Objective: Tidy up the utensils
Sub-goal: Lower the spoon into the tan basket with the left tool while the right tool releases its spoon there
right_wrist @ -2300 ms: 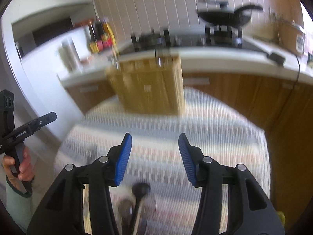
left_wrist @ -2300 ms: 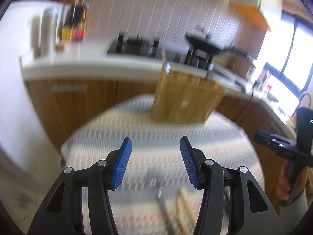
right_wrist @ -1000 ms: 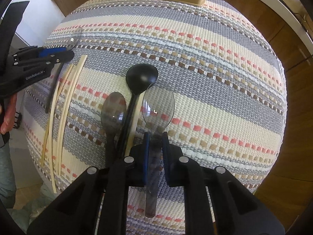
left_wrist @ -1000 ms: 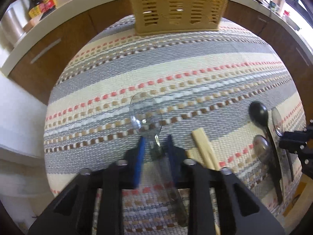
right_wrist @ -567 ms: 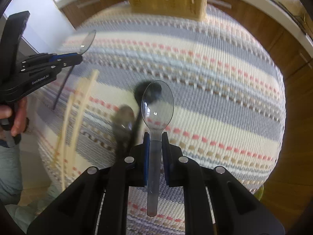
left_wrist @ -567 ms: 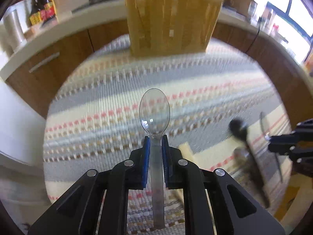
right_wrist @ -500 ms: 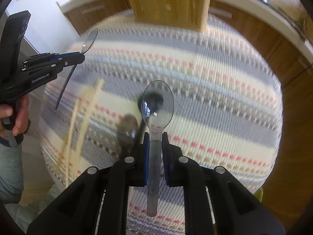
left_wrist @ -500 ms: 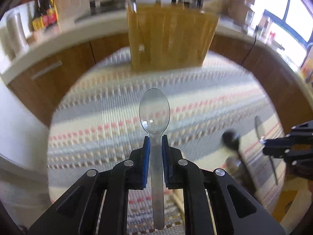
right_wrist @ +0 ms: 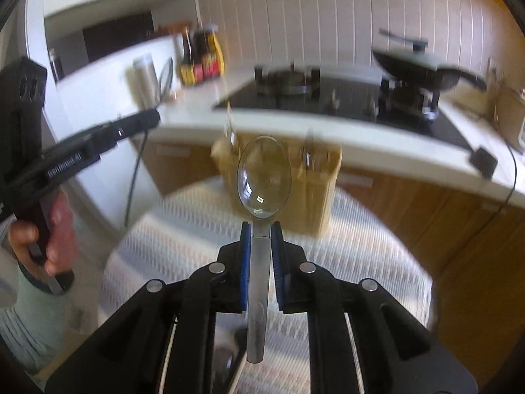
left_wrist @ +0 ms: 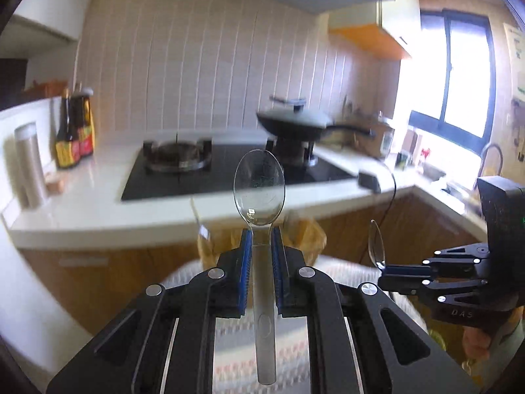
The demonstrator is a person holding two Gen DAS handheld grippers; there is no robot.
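Observation:
My left gripper [left_wrist: 261,233] is shut on the handle of a clear plastic spoon [left_wrist: 259,187], bowl pointing up and forward. My right gripper [right_wrist: 261,226] is shut on a second clear plastic spoon [right_wrist: 264,175] held the same way. Each gripper shows in the other's view: the right gripper [left_wrist: 387,271] with its spoon edge-on at the right, the left gripper [right_wrist: 144,121] at the left. The yellow slatted utensil basket [right_wrist: 315,190] stands at the far side of the striped table mat [right_wrist: 183,229], partly hidden behind the spoons. Both grippers hang above the table.
Behind the table runs a white counter [left_wrist: 98,210] with a black gas hob [left_wrist: 183,174], a wok [left_wrist: 295,124], sauce bottles [left_wrist: 73,134] and a steel flask [left_wrist: 28,164]. A person's hand [right_wrist: 55,223] grips the left tool's handle. A bright window [left_wrist: 459,82] is at the right.
Both grippers have risen from the mat, each carrying its clear spoon, and tilted up, so the views now show the counter and wall. The black spoons and chopsticks have dropped out of view.

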